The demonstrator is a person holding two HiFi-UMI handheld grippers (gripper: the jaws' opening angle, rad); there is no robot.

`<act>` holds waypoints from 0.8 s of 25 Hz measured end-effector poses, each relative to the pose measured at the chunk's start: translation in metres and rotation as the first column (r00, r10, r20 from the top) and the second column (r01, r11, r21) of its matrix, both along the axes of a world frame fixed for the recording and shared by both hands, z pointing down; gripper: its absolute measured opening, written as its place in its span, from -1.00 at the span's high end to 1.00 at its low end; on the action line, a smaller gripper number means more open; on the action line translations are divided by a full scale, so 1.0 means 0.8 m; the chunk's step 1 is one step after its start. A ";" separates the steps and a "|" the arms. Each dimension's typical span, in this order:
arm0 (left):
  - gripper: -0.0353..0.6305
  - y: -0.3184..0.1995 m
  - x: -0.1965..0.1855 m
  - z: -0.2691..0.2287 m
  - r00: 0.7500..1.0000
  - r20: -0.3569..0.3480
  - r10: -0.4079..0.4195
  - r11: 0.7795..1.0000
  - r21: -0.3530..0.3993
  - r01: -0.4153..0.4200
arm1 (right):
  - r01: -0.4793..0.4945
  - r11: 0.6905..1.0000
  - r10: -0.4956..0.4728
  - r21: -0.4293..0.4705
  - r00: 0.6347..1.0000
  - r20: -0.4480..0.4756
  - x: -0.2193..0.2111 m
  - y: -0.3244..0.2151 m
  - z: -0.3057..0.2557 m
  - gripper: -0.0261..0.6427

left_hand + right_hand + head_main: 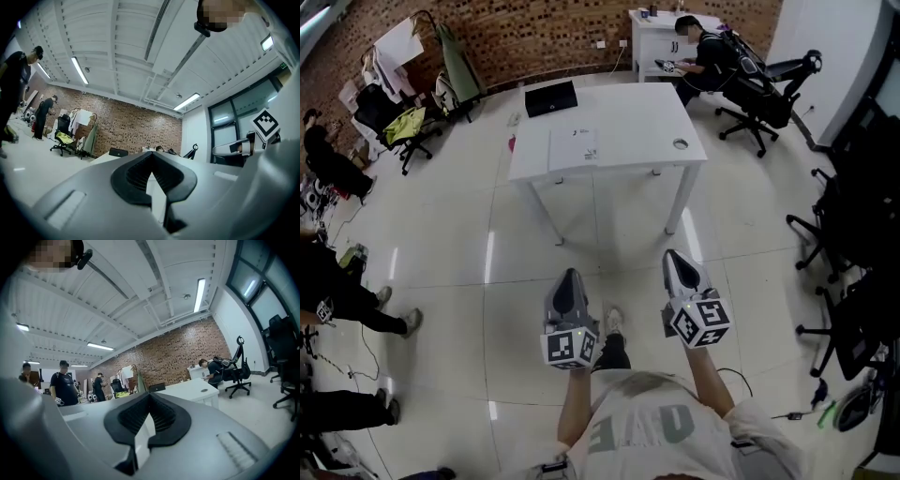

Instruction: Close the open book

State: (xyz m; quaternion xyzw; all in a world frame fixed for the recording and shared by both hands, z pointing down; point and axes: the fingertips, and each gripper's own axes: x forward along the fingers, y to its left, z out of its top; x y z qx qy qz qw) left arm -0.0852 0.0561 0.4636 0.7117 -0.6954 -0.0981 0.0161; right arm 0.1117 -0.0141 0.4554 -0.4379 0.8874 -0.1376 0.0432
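Both are the same build: the left gripper (569, 277) and the right gripper (675, 258) have smooth grey shells tapering to a point, with black ribbed pads (129, 417) inside the jaws. Behind each sits a white cube (570, 347) with black square markers. The person's wearing a pale grey tee (652, 427) with big letters on it.

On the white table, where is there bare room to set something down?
The widest bare patch of the table lies to the right of the black case and the white book, and reaches as far as the round cable hole. The left half is crowded: the case is at the far edge and the book at the near edge.
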 end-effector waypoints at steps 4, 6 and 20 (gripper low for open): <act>0.86 0.092 0.062 0.019 1.000 -0.007 0.019 0.999 -0.025 -0.019 | 0.002 0.998 0.000 -0.055 1.000 0.026 0.054 0.100 0.027 0.92; 0.86 0.126 0.085 0.015 1.000 0.002 0.022 0.999 -0.024 -0.022 | 0.013 0.998 -0.011 -0.057 1.000 0.021 0.071 0.141 0.028 0.92; 0.86 0.225 0.172 -0.068 0.994 0.099 0.041 0.998 0.044 -0.046 | 0.059 0.998 -0.059 0.036 0.998 0.005 0.114 0.252 -0.038 0.92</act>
